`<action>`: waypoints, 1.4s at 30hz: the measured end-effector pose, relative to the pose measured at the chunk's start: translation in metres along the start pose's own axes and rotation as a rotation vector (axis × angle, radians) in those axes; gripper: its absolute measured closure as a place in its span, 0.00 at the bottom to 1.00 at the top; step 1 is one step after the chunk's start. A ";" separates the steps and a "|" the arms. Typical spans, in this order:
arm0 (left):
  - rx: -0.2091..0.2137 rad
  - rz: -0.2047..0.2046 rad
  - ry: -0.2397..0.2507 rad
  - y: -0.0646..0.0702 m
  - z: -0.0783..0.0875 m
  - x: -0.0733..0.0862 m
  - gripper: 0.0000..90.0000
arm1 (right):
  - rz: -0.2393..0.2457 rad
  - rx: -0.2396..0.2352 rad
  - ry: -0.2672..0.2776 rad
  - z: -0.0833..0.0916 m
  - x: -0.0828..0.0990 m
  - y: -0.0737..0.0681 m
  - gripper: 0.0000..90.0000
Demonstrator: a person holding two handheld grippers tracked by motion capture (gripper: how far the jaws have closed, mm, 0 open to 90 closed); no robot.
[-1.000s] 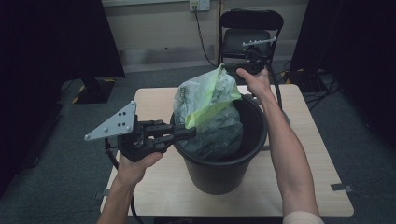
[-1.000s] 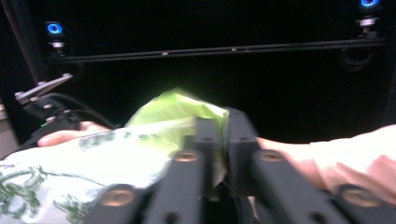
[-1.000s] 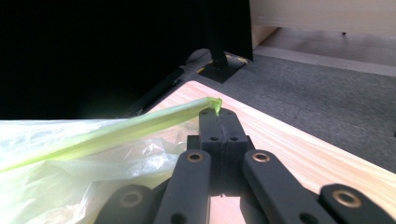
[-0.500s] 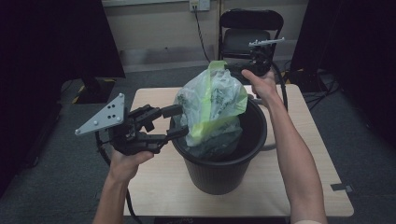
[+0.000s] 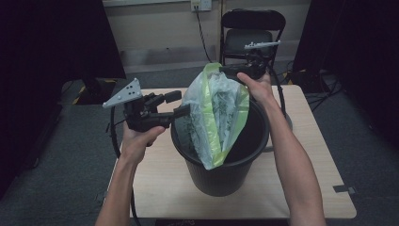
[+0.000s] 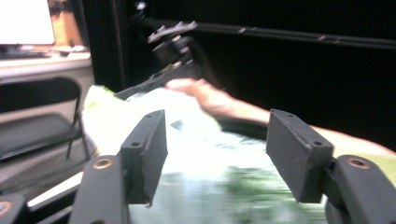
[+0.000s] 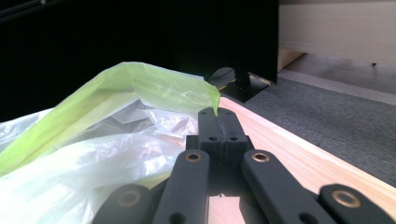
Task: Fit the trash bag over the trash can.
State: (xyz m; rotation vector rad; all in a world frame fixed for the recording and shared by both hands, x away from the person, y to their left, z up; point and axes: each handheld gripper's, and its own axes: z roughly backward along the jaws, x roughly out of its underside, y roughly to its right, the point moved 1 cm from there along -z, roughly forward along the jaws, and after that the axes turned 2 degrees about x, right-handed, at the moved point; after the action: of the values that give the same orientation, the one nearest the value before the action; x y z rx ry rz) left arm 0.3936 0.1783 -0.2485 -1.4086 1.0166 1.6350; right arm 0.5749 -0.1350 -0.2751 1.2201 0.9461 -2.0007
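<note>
1. A translucent plastic bag with a lime-green rim and green print (image 5: 216, 113) stands half inside a round black plastic bin (image 5: 226, 165); the bin sits near the middle of a light wooden table (image 5: 155, 188), a little toward its far edge.
2. The right gripper (image 5: 225, 69) is clenched on the bag's green top edge — in the right gripper view its jaws meet on the plastic (image 7: 217, 122); it holds that edge up above the bin's far rim.
3. The left gripper (image 5: 176, 104) is released; its jaws have just been opening and stand apart at the bin's left rim, just beside the bag — nothing is pinched between them.
</note>
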 end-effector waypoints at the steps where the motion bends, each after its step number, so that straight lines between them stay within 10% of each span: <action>1: 0.002 0.030 -0.020 -0.011 -0.004 0.004 0.40 | 0.019 -0.013 -0.015 -0.005 0.001 -0.005 1.00; 9: -0.004 0.093 -0.044 -0.035 -0.008 0.023 0.44 | 0.042 -0.027 -0.031 -0.002 -0.001 -0.009 1.00; 21: -0.005 0.107 -0.054 -0.048 -0.005 0.038 1.00 | 0.066 -0.030 -0.026 0.010 0.000 -0.015 0.93; 28: -0.009 0.131 -0.010 -0.054 0.001 0.039 0.96 | 0.068 -0.006 -0.020 0.023 0.003 -0.011 0.98; 31: -0.016 0.161 0.024 -0.056 -0.002 0.031 0.65 | 0.064 -0.002 -0.008 0.027 0.001 -0.008 1.00; 37: 0.020 0.173 -0.014 -0.060 -0.025 0.021 0.43 | 0.060 0.007 -0.007 0.023 -0.003 -0.006 1.00; 42: 0.028 0.204 -0.076 -0.072 -0.038 0.022 0.58 | 0.071 0.007 -0.010 0.019 -0.005 -0.009 0.95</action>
State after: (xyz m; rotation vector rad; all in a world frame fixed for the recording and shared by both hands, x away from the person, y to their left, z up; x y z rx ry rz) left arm 0.4714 0.1739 -0.2806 -1.2480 1.1650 1.7991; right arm 0.5604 -0.1451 -0.2620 1.2292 0.8793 -1.9551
